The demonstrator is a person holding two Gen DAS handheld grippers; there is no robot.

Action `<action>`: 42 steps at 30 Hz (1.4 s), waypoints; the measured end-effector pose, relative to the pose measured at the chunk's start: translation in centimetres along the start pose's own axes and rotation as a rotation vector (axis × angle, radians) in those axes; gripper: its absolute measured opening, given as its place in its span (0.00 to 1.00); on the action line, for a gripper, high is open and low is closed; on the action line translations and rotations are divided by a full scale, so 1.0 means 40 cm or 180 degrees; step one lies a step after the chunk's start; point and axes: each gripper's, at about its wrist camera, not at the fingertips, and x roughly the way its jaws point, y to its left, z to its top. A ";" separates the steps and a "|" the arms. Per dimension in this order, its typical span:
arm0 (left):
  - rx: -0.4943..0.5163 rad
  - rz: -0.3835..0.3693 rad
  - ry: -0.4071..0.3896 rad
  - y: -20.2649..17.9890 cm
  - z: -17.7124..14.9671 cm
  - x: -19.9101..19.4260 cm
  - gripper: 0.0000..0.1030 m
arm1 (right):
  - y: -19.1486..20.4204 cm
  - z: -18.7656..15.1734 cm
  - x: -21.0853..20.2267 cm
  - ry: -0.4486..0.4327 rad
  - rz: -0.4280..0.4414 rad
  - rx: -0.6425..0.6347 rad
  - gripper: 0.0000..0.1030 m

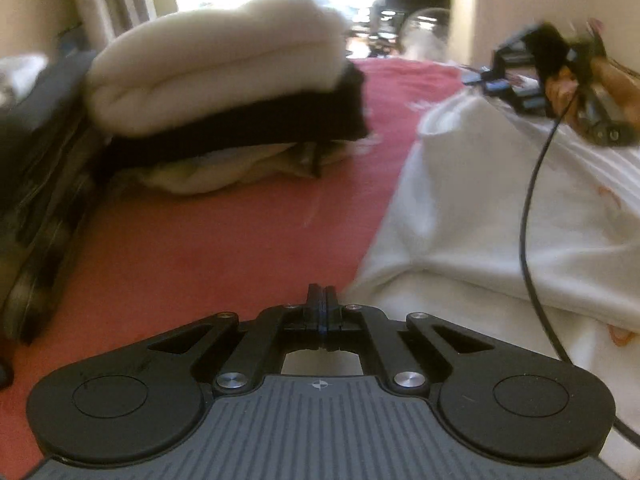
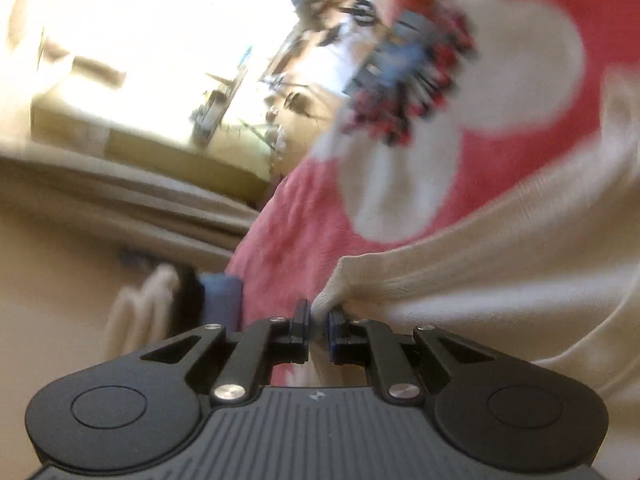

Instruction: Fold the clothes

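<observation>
Right wrist view: a corner of the white garment [image 2: 500, 292] is pinched by the right gripper [image 2: 319, 322]. Beside the folded stack [image 1: 224, 92], it stretches toward the empty, closed left gripper [image 1: 320, 304].

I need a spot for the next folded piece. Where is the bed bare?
Bare red bedspread lies ahead of the left gripper, bordered by the folded stack behind, dark objects on the left and the white garment on the right. The right side is crowded: the right gripper pinches that garment.
</observation>
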 end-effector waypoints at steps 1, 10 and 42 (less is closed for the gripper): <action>-0.0050 -0.0023 0.0009 0.010 -0.002 0.000 0.00 | -0.030 0.004 0.018 0.0010 0.0077 0.0192 0.10; 0.0393 -0.0314 -0.0343 -0.020 -0.002 -0.059 0.23 | 0.081 0.019 -0.063 0.0440 -0.0201 -0.0601 0.47; 0.1275 -0.0050 -0.0572 -0.150 -0.034 -0.002 0.25 | 0.079 -0.090 -0.109 0.1466 -0.0062 -0.1073 0.40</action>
